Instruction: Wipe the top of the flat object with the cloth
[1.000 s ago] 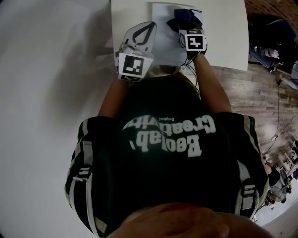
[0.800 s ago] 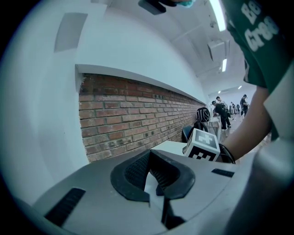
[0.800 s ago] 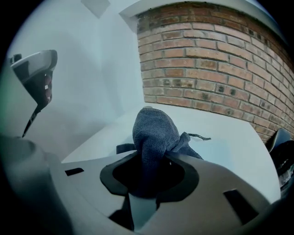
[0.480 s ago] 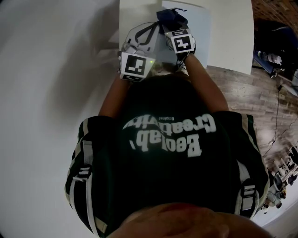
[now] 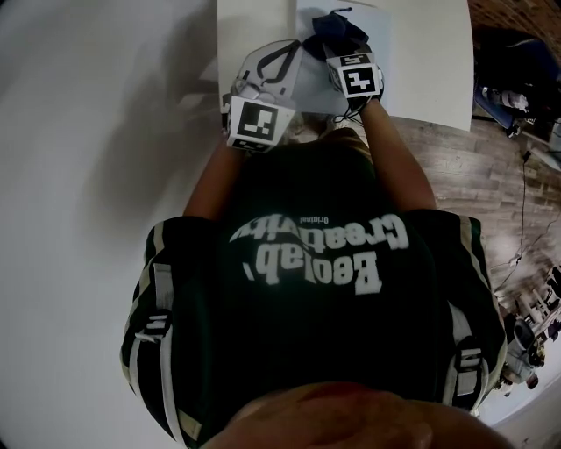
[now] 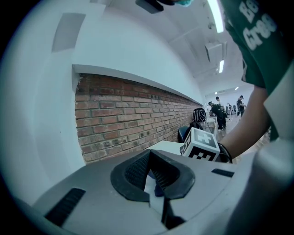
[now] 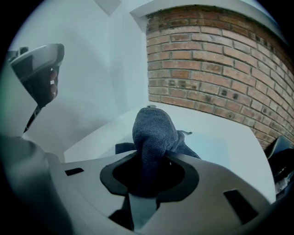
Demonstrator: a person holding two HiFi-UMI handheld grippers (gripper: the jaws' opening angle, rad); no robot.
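Note:
The flat object [image 5: 372,39] is a pale sheet lying on the white table [image 5: 429,61]. A dark blue cloth [image 5: 337,26] is bunched up on its top. My right gripper [image 5: 340,48] is shut on the cloth [image 7: 154,131], which bulges out past the jaws and trails onto the flat object [image 7: 216,147]. My left gripper [image 5: 294,49] lies on its side with the jaw tips touching, at the sheet's left edge. In the left gripper view the left gripper [image 6: 149,156] is shut with nothing pinched between the tips. The left gripper [image 7: 41,73] also shows in the right gripper view.
A brick wall [image 7: 216,59] rises behind the table. The table's near edge [image 5: 421,123] is close to the person's body, with wooden floor [image 5: 473,175] to the right. A dark chair [image 6: 198,118] and people stand far off in the room.
The right gripper swept the cloth left across the sheet toward the left gripper, then back a little to the right. The left gripper stayed at the sheet's left edge.

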